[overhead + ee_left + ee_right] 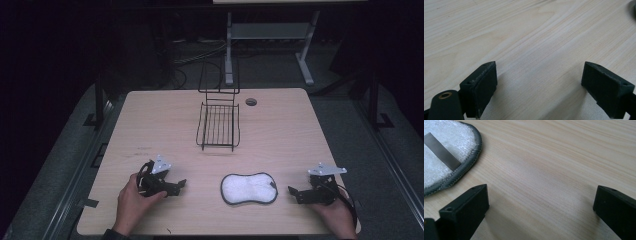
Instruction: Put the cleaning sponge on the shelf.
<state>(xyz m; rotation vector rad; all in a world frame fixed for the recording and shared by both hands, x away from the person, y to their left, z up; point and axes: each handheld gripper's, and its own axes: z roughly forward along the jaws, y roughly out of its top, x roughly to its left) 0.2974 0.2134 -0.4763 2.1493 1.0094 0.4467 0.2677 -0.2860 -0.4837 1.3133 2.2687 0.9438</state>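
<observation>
Two hands low, left gripper (172, 186), right gripper (298, 194) agape

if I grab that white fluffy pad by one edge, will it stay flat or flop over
The pad would probably flop: it looks like thin fleecy cloth with a stitched grey rim. It likely weighs little. Pushed on the smooth table, it may slide or bunch up.

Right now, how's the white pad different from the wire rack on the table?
The white pad lies flat and soft with a dark stitched rim; the wire rack is rigid black wire with a tall upright back. The pad sits near the person, between the grippers; the rack stands farther back. Both rest untouched on the wooden table.
</observation>
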